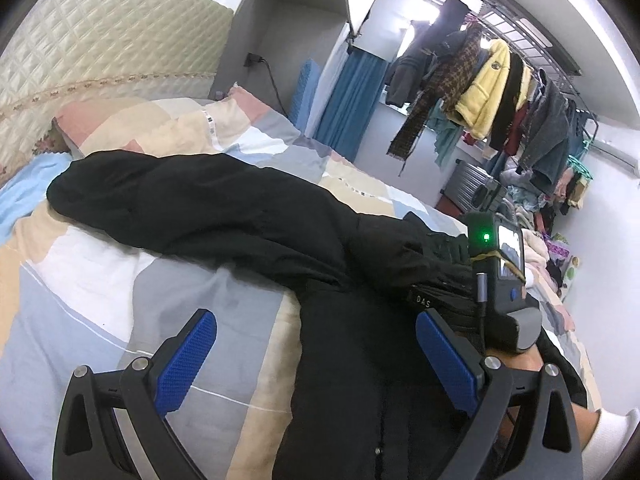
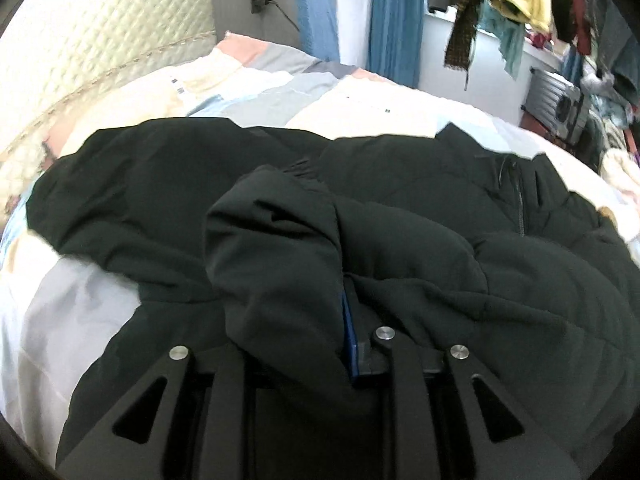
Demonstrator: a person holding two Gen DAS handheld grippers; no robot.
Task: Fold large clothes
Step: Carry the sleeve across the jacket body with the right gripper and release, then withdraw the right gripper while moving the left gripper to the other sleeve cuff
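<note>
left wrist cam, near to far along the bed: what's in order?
Open left gripper → black padded jacket → patchwork pastel quilt → pink-and-beige pillow → cream quilted headboard.

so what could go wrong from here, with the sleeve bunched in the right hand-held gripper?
1. The right hand-held gripper has a thick bunch of the black jacket sleeve between its fingers; it may slip free or snag on a pad.
2. The left hand-held gripper is open and holds nothing, so the jacket on the patchwork quilt may drag and undo the fold.
</note>
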